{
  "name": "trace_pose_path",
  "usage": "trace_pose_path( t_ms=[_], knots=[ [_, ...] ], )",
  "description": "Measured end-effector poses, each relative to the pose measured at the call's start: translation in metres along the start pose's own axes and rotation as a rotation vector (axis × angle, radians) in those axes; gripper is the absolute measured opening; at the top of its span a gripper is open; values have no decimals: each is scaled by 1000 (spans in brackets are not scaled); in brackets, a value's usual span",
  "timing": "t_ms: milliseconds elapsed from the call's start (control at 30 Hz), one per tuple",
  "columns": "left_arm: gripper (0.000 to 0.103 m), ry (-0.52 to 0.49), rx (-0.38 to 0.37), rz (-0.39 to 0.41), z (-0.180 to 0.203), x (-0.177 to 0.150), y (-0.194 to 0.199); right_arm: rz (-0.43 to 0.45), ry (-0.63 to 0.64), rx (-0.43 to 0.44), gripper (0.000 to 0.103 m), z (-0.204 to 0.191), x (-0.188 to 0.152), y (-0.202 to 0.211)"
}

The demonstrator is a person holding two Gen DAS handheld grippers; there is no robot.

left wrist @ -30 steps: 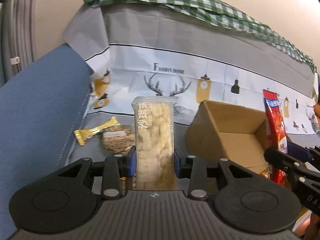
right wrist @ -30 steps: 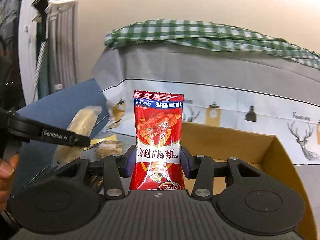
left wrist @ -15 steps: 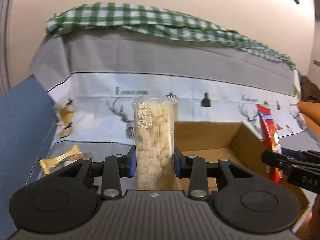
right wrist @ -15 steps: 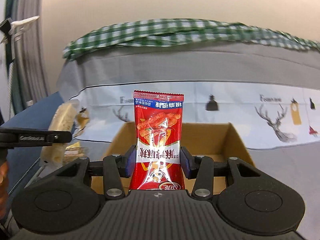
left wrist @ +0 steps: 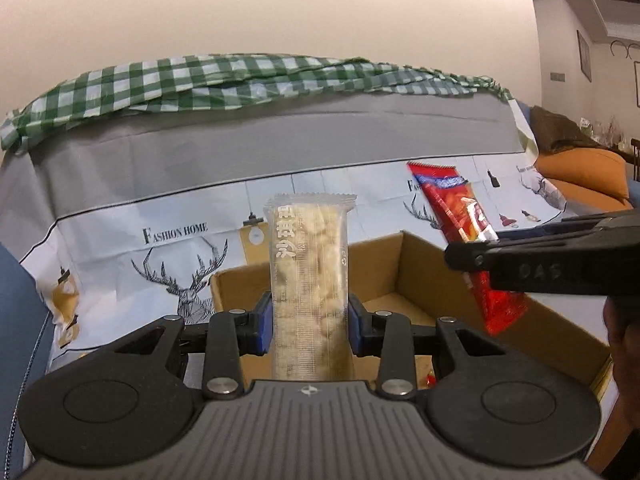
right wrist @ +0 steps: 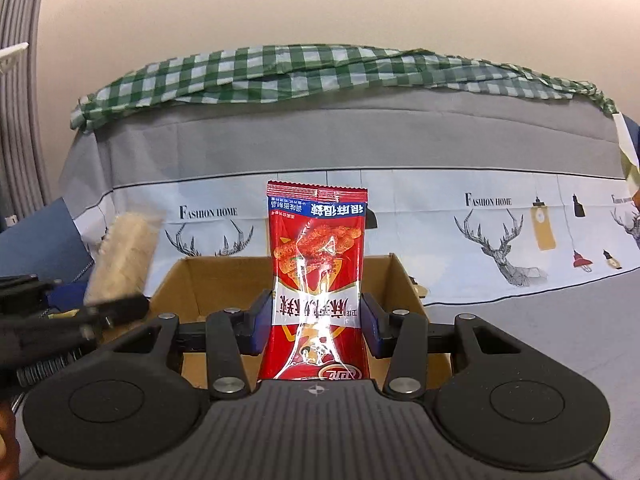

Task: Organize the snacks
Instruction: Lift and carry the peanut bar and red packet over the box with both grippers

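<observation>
- The left gripper (left wrist: 308, 322) is pinching a clear-wrapped pale rice-crisp bar (left wrist: 308, 276) upright between its blue pads, in front of the near-left wall of the open cardboard box (left wrist: 376, 256).
- That bar is looking stiff; I judge it is best carried further over the box floor and lowered before the jaws are spread.
- The right gripper (right wrist: 316, 324) is pinching a red snack packet (right wrist: 318, 276) upright, facing the box's middle.
- This pouch is looking limp and glossy, so releasing low inside the walls, clear of the other gripper, should be keeping it from sliding out.
</observation>
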State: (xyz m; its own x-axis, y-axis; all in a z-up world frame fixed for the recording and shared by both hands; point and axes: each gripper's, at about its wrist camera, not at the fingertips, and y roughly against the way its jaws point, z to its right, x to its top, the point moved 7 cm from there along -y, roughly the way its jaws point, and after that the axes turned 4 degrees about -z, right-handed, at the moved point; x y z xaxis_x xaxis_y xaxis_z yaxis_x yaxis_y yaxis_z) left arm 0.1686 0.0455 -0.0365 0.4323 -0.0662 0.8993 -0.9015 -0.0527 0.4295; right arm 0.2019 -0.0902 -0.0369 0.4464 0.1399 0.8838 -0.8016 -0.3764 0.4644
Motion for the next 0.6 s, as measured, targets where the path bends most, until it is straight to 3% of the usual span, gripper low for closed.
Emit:
trace_pose_path(
  t_ms=[300, 600],
  knots=[
    [40, 124, -56, -41, -13, -3, -15, -12, 2, -44, 47, 1, 0, -10],
    [40, 110, -93, -20, -5, 1, -11, -16, -23, -78, 47, 0, -2, -13]
  ],
)
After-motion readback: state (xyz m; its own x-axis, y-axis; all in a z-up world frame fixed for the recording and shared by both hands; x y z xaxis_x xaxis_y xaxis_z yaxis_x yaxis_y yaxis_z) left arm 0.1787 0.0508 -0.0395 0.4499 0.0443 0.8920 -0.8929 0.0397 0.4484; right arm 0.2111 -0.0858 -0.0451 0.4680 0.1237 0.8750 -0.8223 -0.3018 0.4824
